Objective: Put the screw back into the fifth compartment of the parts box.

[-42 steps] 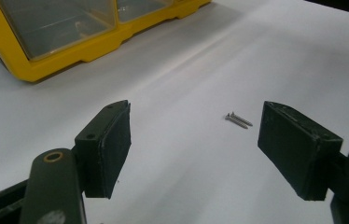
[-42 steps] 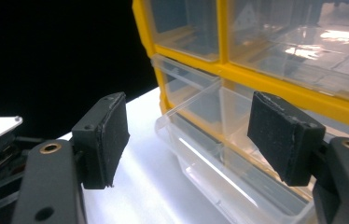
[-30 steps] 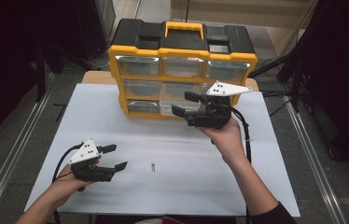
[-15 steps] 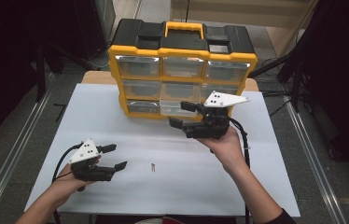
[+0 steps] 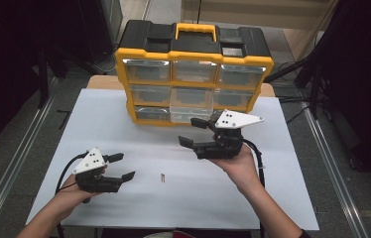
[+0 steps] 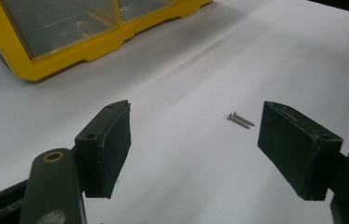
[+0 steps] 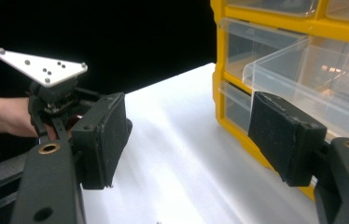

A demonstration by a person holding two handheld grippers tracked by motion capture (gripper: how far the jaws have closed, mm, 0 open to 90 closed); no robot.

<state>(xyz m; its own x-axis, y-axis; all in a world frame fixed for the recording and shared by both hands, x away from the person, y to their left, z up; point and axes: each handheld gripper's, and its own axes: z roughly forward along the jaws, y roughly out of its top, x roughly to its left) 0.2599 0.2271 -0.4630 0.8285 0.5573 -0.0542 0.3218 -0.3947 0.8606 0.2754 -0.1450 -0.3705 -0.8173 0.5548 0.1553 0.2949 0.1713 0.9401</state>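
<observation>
High view first: a yellow organizer case (image 5: pixel 193 74) with a black top is standing upright at the far side of the white surface (image 5: pixel 282 198), showing three rows of clear drawers. One clear drawer (image 5: pixel 189 110) in the middle column is sticking out toward the person; whether it is carrying anything cannot be told from here. The right tongs (image 5: pixel 193 132) are hovering just in front of that drawer, jaws spread and gripping nothing, and the person's hand is cradling them from below. Over at the near left, the left tongs (image 5: pixel 124 166) are sitting low above the surface, jaws apart and empty too. A small screw (image 5: pixel 162 177) is lying loose on the white surface just to the right of the left tongs, well clear of the case.

Left gripper view now: the two black pads (image 6: pixel 112 147) are standing wide apart, and the screw (image 6: pixel 240 120) is lying flat on the surface ahead of them, nearer the right-hand pad and touching neither. A corner of the case (image 6: pixel 60 60) is showing at the upper left.

Right gripper view: the jaws are standing open with bare surface between them. The pulled-out drawer (image 7: pixel 303 79) is jutting from the case (image 7: pixel 275 21) just behind the right-hand pad, looking see-through and empty. The left tongs (image 7: pixel 51 93) are showing farther off at the left.
</observation>
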